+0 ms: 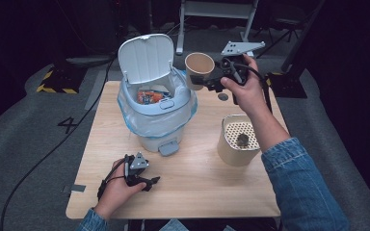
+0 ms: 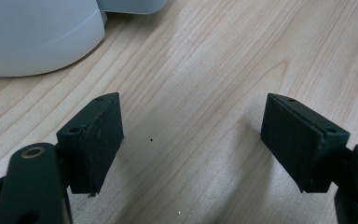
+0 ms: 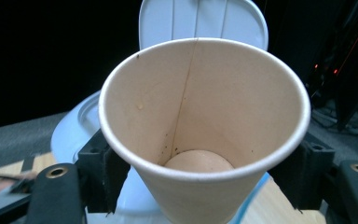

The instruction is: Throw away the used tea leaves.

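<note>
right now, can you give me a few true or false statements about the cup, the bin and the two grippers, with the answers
1. The right gripper is shut on a paper cup. True.
2. The bin has its lid closed. False: the lid stands open, and there is rubbish inside.
3. The left gripper holds a spoon. False: its jaws stand apart over the bare table with nothing between them.
4. The paper cup is full of liquid. False: the right gripper view shows its bare bottom, with a few brown stains on the wall.
5. A tan container with a perforated top stands on the table, to the right of the bin in the high view. True.
</note>
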The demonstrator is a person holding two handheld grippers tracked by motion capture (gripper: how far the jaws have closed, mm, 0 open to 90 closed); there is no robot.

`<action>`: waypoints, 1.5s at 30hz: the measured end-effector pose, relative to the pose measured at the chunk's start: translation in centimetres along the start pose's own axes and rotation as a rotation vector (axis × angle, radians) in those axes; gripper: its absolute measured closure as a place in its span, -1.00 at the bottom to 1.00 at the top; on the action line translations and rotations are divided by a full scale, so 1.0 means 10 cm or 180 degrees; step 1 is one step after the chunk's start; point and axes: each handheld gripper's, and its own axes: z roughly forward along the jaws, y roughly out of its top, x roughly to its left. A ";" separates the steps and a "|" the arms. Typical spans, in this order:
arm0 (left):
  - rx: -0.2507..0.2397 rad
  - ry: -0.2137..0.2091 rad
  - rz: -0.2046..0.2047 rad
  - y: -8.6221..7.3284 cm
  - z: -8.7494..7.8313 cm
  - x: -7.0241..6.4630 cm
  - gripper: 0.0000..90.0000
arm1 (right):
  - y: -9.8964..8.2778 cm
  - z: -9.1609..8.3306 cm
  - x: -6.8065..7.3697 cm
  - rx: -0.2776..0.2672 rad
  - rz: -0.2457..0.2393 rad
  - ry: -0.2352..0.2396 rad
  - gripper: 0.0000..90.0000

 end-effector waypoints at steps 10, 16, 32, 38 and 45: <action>-0.0001 0.0002 -0.0001 0.00 0.00 0.00 -0.52 | 0.02 0.38 0.12 -0.0117 0.0043 0.0067 -0.37; 0.0000 0.0000 0.0001 0.00 0.00 0.00 -0.52 | 0.02 0.56 0.17 -0.0062 0.0064 0.0046 -0.37; -0.0002 -0.0003 0.0008 0.00 0.00 0.00 -0.52 | -0.06 0.90 0.32 0.0246 -0.0081 0.0190 -0.57; -0.0002 -0.0004 0.0009 0.00 0.00 0.00 -0.52 | -0.06 0.90 0.38 0.0209 -0.0253 0.0015 -0.65; 0.0001 -0.0006 0.0006 0.00 0.00 0.00 -0.52 | 0.03 0.63 0.39 0.0118 -0.0330 -0.0035 -0.64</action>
